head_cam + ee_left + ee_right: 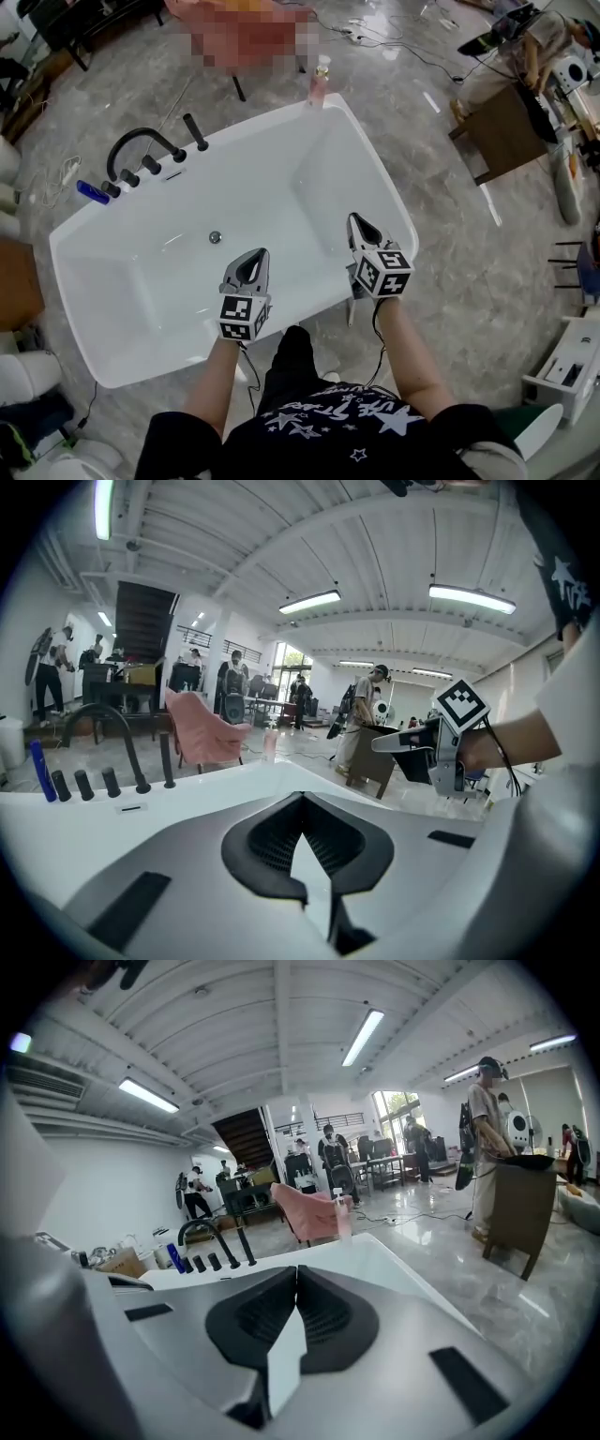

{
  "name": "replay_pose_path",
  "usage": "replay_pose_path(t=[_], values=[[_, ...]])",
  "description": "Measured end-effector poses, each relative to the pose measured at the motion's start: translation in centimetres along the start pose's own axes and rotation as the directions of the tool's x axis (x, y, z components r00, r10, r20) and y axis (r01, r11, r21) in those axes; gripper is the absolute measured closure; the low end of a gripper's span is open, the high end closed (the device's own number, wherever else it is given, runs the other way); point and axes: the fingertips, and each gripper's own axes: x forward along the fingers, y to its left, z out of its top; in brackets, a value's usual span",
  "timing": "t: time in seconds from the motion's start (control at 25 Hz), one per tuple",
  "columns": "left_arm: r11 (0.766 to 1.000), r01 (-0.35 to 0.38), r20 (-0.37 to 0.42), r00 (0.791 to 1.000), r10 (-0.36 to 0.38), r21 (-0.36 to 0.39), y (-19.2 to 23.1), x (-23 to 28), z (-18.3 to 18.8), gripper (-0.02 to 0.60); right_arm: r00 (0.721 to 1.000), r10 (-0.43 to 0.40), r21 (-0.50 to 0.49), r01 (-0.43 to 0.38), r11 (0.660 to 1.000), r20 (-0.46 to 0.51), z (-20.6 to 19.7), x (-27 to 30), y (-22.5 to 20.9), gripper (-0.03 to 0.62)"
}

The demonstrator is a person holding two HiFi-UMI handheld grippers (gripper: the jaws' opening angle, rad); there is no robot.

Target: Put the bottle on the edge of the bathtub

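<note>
A pink pump bottle (320,82) stands upright on the far corner of the white bathtub's rim (394,202). It also shows small in the left gripper view (269,742) and in the right gripper view (343,1215). Both grippers hover over the tub's near side, far from the bottle. My left gripper (258,255) is shut with nothing between its jaws, whose tips meet (302,797). My right gripper (356,219) is shut and empty as well (296,1269), above the tub's near right rim.
A black faucet (141,150) with several knobs sits on the tub's left rim, a blue bottle (92,191) beside it. A pink chair (309,1211) stands behind the tub. A wooden table (502,131), cables and people are on the marble floor around.
</note>
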Motion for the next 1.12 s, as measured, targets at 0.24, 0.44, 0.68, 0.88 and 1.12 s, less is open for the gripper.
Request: replay_pose_path(t=[0.24, 0.44, 0.68, 0.88, 1.12], values=[[1.0, 0.0, 0.031, 1.0, -0.001, 0.009, -5.9, -1.9, 0.3, 0.566, 0.999, 0.008, -0.08, -0.005, 0.997, 0.031, 0.5, -5.9, 0.2, 0.58], [0.999, 0.024, 0.058, 0.998, -0.026, 0.037, -11.6, -5.1, 0.8, 0.567, 0.998, 0.038, -0.092, -0.033, 0.995, 0.046, 0.1, -11.6, 0.5, 0.582], [0.999, 0.002, 0.07, 0.998, -0.006, 0.05, -15.2, -10.2, 0.7, 0.568, 0.995, 0.064, -0.1, -0.056, 0.993, 0.078, -0.1, -18.6, 1.1, 0.582], [0.996, -0.008, 0.106, 0.994, -0.002, 0.087, -19.9, -13.0, 1.3, 0.567, 0.99, 0.078, -0.11, -0.065, 0.992, 0.117, -0.5, -25.7, -0.1, 0.582], [0.994, -0.006, 0.145, 0.989, -0.01, 0.111, -23.1, -17.0, 0.4, 0.568, 0.986, 0.108, -0.143, -0.09, 0.986, 0.124, -3.4, -31.6, 2.1, 0.582]])
